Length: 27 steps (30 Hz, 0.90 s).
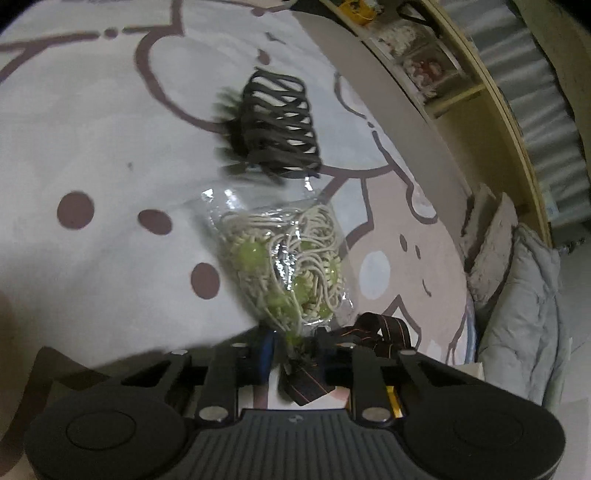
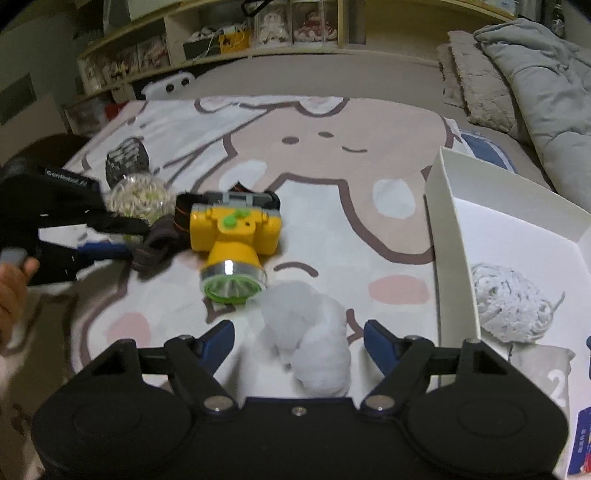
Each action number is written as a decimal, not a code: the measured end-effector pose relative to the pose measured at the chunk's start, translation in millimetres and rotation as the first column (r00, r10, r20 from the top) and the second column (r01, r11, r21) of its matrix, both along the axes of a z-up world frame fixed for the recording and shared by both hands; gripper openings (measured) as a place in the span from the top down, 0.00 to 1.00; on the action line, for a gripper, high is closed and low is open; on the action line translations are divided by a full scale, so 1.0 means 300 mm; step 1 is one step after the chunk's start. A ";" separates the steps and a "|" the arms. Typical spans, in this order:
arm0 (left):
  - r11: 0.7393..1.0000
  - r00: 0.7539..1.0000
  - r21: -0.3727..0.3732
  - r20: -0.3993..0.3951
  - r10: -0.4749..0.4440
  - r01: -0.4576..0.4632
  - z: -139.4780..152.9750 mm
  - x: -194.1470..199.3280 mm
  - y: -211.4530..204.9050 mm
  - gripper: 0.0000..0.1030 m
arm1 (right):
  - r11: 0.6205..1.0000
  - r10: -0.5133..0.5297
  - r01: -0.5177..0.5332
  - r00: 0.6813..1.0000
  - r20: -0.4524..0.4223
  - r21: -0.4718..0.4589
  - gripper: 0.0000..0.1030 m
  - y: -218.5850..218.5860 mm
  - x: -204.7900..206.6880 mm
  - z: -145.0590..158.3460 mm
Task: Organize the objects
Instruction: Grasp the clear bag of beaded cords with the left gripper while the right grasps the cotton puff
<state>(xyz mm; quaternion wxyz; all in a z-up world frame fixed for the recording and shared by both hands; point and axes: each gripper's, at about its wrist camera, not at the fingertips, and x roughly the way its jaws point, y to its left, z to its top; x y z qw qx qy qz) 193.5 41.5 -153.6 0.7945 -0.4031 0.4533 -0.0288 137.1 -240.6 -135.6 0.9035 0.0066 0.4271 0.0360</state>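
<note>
My left gripper [image 1: 293,350] is shut on the dark strap [image 1: 303,384] of the yellow headlamp [image 2: 234,236]; in the right wrist view the left gripper [image 2: 122,236] reaches in from the left to that strap. A clear bag of cord and green beads [image 1: 284,266] lies just ahead of it, and a black lattice hair clip [image 1: 279,122] lies beyond. My right gripper [image 2: 299,343] is open, with a white fluffy ball [image 2: 314,347] lying between its fingers. A white box [image 2: 517,236] at the right holds a ball of white yarn [image 2: 509,306].
Everything lies on a bed sheet with a cartoon print [image 2: 332,166]. Grey pillows and a quilt [image 2: 535,85] lie at the far right. A shelf with dolls and boxes [image 2: 258,29] runs along the back.
</note>
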 end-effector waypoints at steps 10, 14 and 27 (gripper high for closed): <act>0.996 0.998 0.078 -0.047 -0.042 0.046 0.047 -0.055 0.019 0.83 | 0.997 0.038 -0.041 0.998 -0.048 -0.069 0.66 -0.013 0.031 -0.046; 0.978 0.986 0.150 -0.112 -0.126 0.142 0.076 -0.098 0.013 0.84 | 0.998 0.043 -0.045 0.997 -0.071 -0.037 0.67 -0.015 0.026 -0.033; 0.810 0.873 0.337 -0.278 -0.401 0.479 0.134 -0.226 0.020 0.84 | 0.997 0.070 -0.069 0.996 -0.056 0.034 0.68 -0.012 -0.010 0.027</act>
